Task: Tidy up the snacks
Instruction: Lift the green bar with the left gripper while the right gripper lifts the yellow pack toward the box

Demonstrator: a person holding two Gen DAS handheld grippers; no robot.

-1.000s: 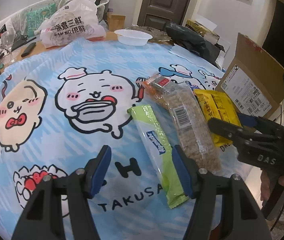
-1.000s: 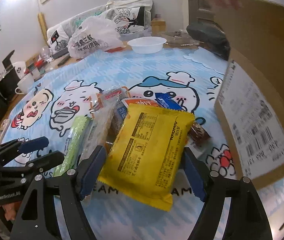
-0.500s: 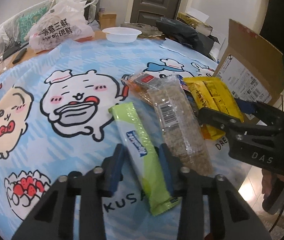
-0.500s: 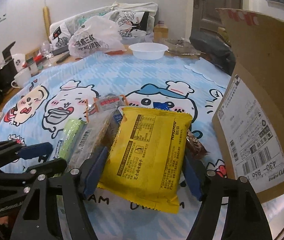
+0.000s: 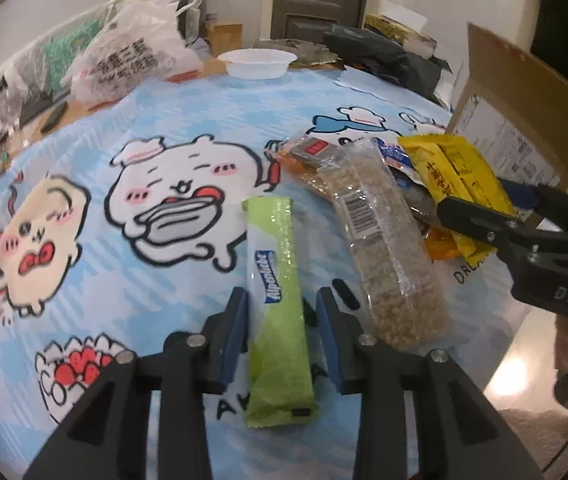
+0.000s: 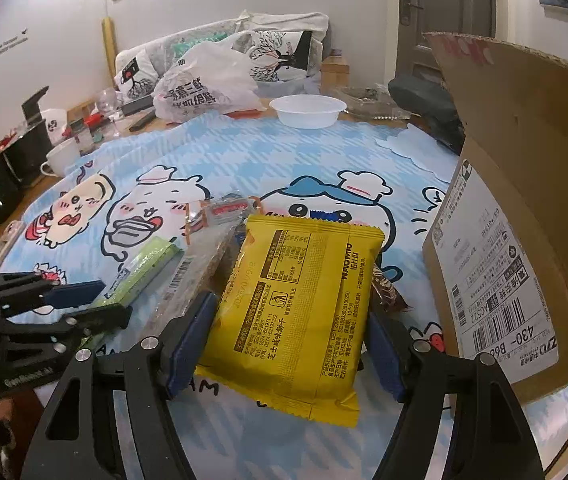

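Both grippers are closing in on snacks, landmark being the cardboard box (image 6: 524, 216).

Left gripper (image 5: 282, 316) is straddling the green candy pack (image 5: 280, 300) lying well left of the box; jaws narrowed but contact unclear, so grip cannot be told.

Right gripper (image 6: 290, 340) is bracketing the yellow biscuit pack (image 6: 296, 312) just left of the box, pads looking apart from it, so open.

Likely step: pickup; next, squeezing and lifting toward the box.

Only the right view is showing the box's shipping label (image 6: 496, 284) clearly; the left view is showing the oat bar pack (image 5: 384, 240) whole.
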